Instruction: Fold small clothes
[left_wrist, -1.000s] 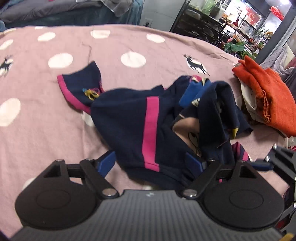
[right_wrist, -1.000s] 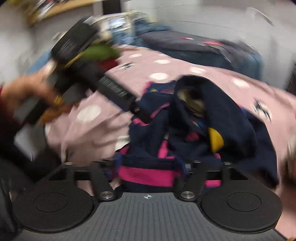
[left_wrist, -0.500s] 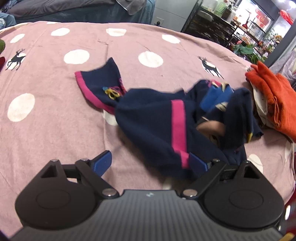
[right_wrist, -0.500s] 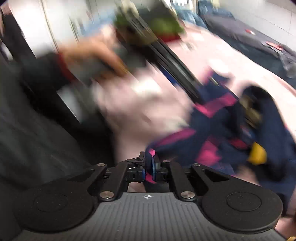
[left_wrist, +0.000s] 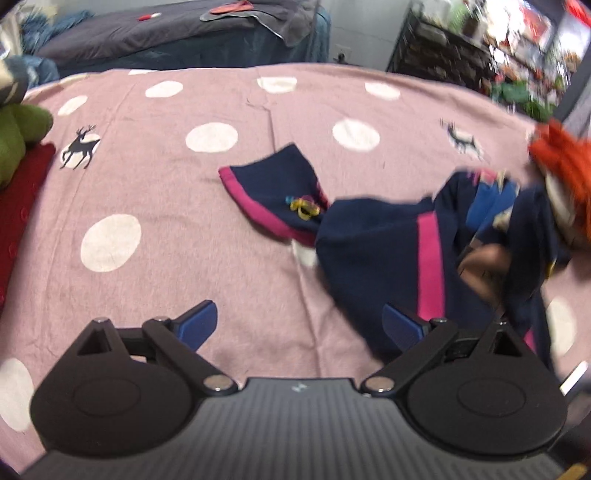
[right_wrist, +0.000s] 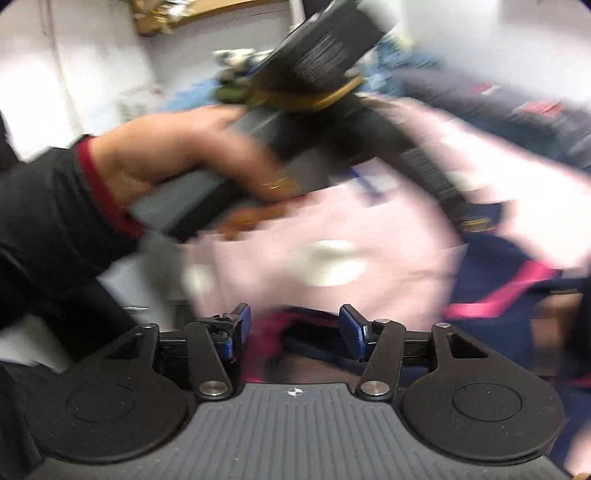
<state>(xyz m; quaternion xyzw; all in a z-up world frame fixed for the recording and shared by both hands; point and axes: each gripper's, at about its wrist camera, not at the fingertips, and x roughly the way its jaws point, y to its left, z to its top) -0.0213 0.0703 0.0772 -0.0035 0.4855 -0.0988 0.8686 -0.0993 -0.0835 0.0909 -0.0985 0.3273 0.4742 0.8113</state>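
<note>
Both grippers, left gripper (left_wrist: 299, 325) and right gripper (right_wrist: 293, 328), opening, empty; one navy garment (left_wrist: 388, 251).

Your small navy garment (left_wrist: 373, 254) is soft matt knit cloth with pink bands, and it looks slightly fuzzy. Under it, the pink spotted blanket (left_wrist: 177, 206) is a matt woven cloth with a faint nap and a few creases. Your left gripper (left_wrist: 299, 325) has matt black plastic arms, shiny metal rivets, smooth blue pads (left_wrist: 195, 323) and a ribbed grey base. The orange cloth (left_wrist: 565, 162) at your right looks coarse and towel-like. Your right gripper (right_wrist: 293, 326) shows the same plastic and metal.
</note>
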